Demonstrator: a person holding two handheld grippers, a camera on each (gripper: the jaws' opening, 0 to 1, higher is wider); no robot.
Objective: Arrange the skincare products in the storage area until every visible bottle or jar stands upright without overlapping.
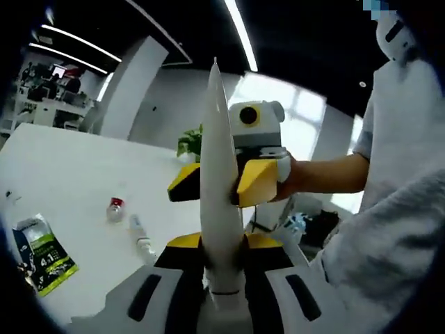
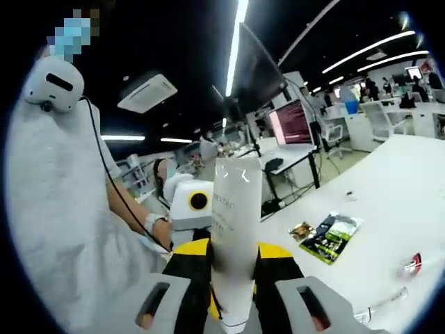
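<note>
Between both grippers: a white tube (image 1: 220, 174) of skincare product is held up in the air above the white table (image 1: 76, 174), crimped end up, cap end down.
Left gripper (image 1: 224, 261): its jaws are closed on the tube's lower part, near the cap; from the left gripper view the tube rises edge-on as a thin blade.
Right gripper (image 1: 224, 182): reaching in from the right of that view, its yellow pads pinch the tube at mid-height; in the right gripper view (image 2: 233, 268) the tube (image 2: 235, 236) shows its flat printed face.
Why held so: by my reading, two grips on one tube suggest a hand-over or a straightening of it before it is stood on its cap.
Still on the table: a small red-capped jar (image 1: 115, 207) and a slim white bottle (image 1: 141, 235) lying on its side, near each other but apart; these look unsorted yet.
Also there: a green and black sachet (image 1: 40, 256) lies flat, well apart from them; it reappears in the right gripper view (image 2: 332, 236).
Person: a hand (image 1: 295, 177) grips the right tool's body.
</note>
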